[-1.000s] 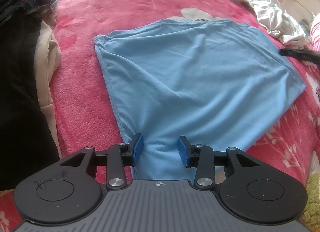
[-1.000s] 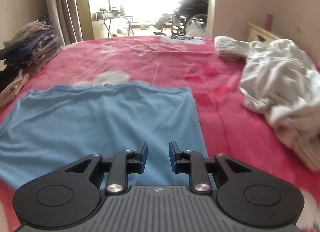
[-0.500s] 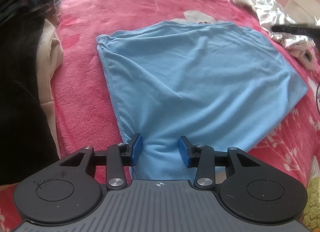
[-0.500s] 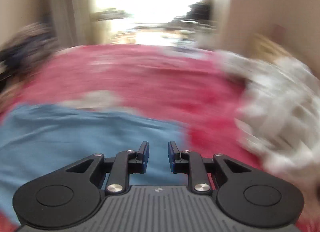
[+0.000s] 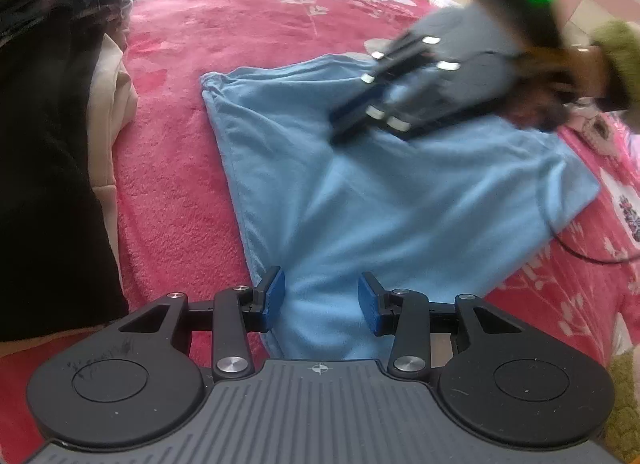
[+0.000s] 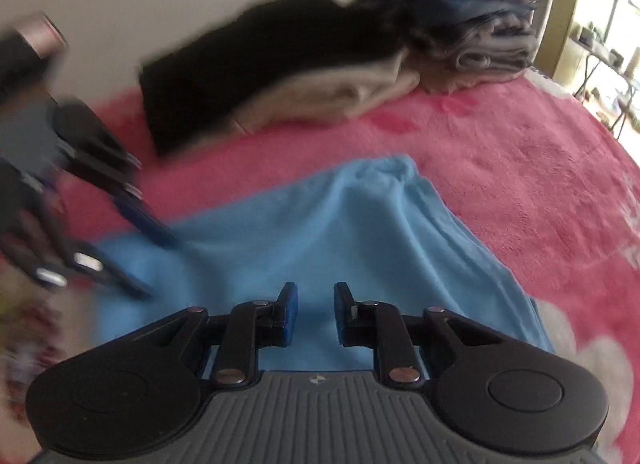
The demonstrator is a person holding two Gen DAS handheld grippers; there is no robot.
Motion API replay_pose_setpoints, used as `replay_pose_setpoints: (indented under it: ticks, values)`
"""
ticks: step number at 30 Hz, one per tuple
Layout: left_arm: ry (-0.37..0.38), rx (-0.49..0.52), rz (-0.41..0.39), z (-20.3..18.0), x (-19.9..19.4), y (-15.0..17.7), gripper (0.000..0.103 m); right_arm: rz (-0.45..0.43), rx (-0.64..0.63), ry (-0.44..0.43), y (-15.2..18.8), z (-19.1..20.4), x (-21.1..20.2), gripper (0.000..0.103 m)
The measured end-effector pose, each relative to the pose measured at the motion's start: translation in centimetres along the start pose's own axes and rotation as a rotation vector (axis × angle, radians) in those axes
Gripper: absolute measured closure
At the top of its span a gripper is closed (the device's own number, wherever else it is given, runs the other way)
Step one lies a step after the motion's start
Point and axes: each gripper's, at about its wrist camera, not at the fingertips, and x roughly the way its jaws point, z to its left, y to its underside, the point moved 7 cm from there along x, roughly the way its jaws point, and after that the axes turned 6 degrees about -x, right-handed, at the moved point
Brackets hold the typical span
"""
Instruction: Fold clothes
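left wrist: both grippers' fingers parted, empty, over blue cloth (image 5: 392, 200); folded clothes pile (image 5: 60, 124) beside it.

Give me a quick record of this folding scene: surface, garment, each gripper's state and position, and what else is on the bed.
surface: red floral blanket
garment: light blue garment, spread out and wrinkled
left gripper: open, at the garment's near edge
right gripper: open, over the garment's middle, motion-blurred in the left view
other items: stack of folded clothes beside the garment
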Motion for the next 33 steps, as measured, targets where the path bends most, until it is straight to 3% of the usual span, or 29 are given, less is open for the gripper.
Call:
replay_pose_setpoints:
  ticks: [4,6,11,13,16,17,18,23,28,33]
  values:
    - [0.015,-0.006,-0.005,0.3,-0.2,0.2,0.062,-0.042,0.207,0.163,-0.2,-6.2,0.4,0.082]
    - [0.019,-0.014,-0.005,0.3,-0.3,0.2,0.062,-0.078,0.259,0.121,-0.9,-6.6,-0.4,0.081]
    - [0.022,-0.009,-0.003,0.2,-0.2,0.4,0.062,-0.077,0.074,-0.069,-2.6,-0.1,0.8,0.083]
    - [0.022,-0.006,-0.004,0.2,-0.2,0.5,0.062,-0.055,0.047,-0.014,-2.8,-0.5,2.5,0.083]
    - [0.021,-0.018,-0.007,0.3,-0.2,0.8,0.062,-0.073,0.257,0.069,-2.9,-5.8,2.6,0.084]
    - [0.020,-0.027,-0.007,0.3,-0.2,0.8,0.061,-0.081,0.335,0.096,-2.9,-7.7,2.6,0.080]
    - [0.022,-0.034,-0.006,0.3,-0.1,0.9,0.060,-0.099,0.356,0.100,-3.2,-8.4,2.1,0.080]
    - [0.025,-0.016,-0.001,0.1,-0.2,1.2,0.058,-0.147,0.246,-0.065,-6.1,-3.6,1.9,0.081]
    - [0.018,0.001,-0.009,-0.1,-0.4,1.4,0.058,-0.155,0.368,-0.034,-6.0,-6.4,2.4,0.085]
    - [0.019,-0.017,-0.007,0.1,-0.6,1.5,0.058,-0.160,0.503,0.008,-5.8,-9.6,2.8,0.081]
